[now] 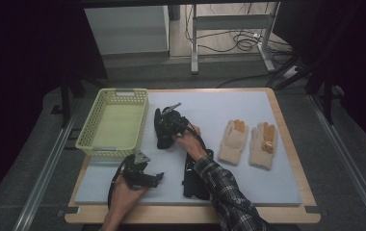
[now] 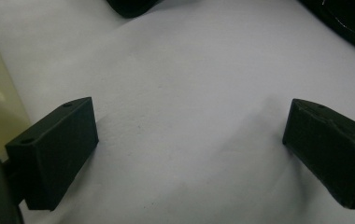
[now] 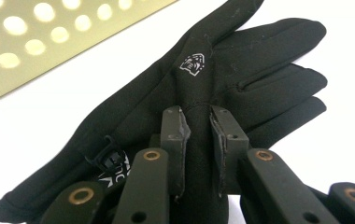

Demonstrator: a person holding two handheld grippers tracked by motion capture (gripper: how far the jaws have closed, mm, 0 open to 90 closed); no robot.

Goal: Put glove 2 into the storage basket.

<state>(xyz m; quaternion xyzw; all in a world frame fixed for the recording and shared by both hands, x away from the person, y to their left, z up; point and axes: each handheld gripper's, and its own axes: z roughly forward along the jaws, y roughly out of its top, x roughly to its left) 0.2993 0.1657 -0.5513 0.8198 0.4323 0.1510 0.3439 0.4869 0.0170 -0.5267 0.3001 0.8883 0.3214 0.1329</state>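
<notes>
Black glove (image 3: 222, 79) pinched in right tool (image 3: 199, 122) beside basket (image 1: 86, 136); left tool (image 2: 189, 154) wide over bare mat (image 2: 185, 84).

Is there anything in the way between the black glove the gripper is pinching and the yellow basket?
Nothing visible. The right gripper pinches a fold of the black glove, which lies right beside the basket. Only bare mat shows between them, and the basket's inside looks free.
</notes>
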